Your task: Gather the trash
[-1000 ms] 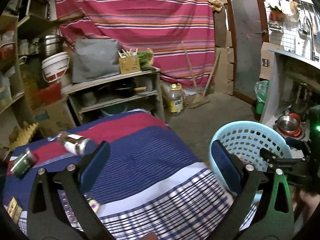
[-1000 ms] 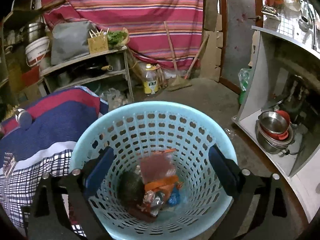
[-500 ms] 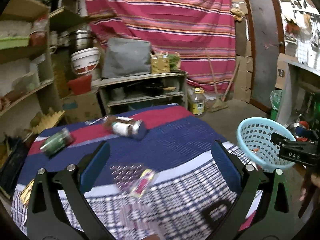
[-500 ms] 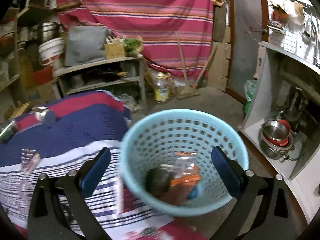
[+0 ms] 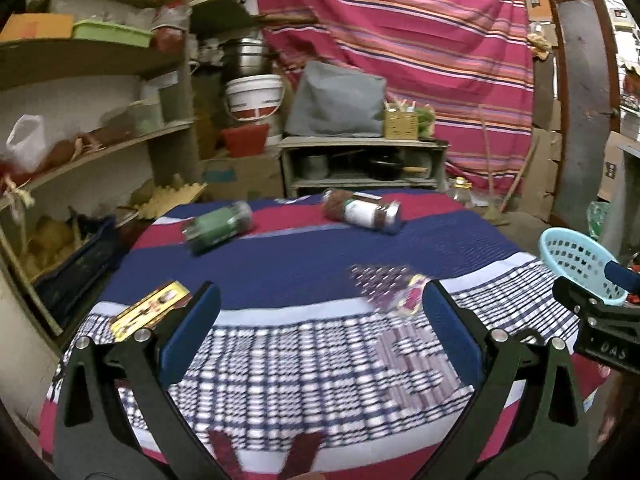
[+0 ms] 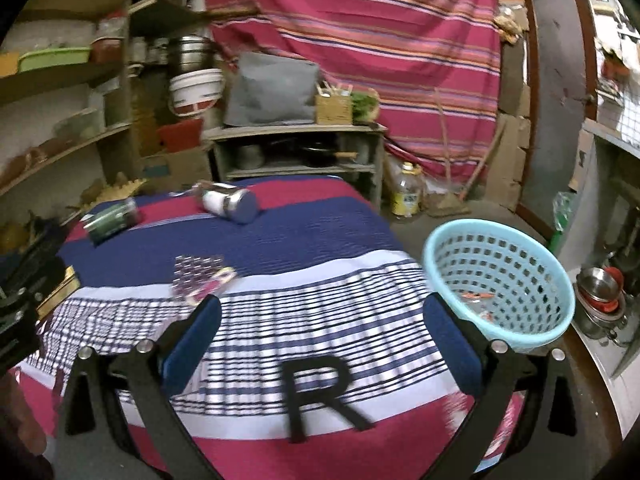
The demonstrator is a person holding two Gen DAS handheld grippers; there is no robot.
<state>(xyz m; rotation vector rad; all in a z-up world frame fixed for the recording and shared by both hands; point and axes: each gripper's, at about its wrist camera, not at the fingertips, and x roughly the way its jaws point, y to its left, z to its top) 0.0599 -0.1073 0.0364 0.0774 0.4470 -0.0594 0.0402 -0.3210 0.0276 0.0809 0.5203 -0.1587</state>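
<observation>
On the striped cloth lie a green jar [image 5: 218, 226], a brown jar with a white label [image 5: 362, 211], a clear purple-pink wrapper [image 5: 394, 290] and a flat yellow packet [image 5: 150, 314]. My left gripper [image 5: 320, 332] is open and empty above the cloth's near part. My right gripper [image 6: 320, 340] is open and empty, back from the table. The light blue basket [image 6: 500, 284] stands at the right, with some wrappers inside; it also shows in the left wrist view [image 5: 580, 262]. The jars [image 6: 230, 202] [image 6: 112, 220] and wrapper [image 6: 202, 280] show in the right view too.
Wooden shelves [image 5: 92, 148] with clutter line the left. A low shelf unit [image 5: 360, 164] with pans stands behind the table. A white cabinet with metal bowls [image 6: 600, 292] is at the right. A striped curtain [image 6: 360, 40] hangs behind.
Both grippers have pulled back and swung left, away from the basket and toward the table. The basket now sits to the right instead of straight under my right gripper.
</observation>
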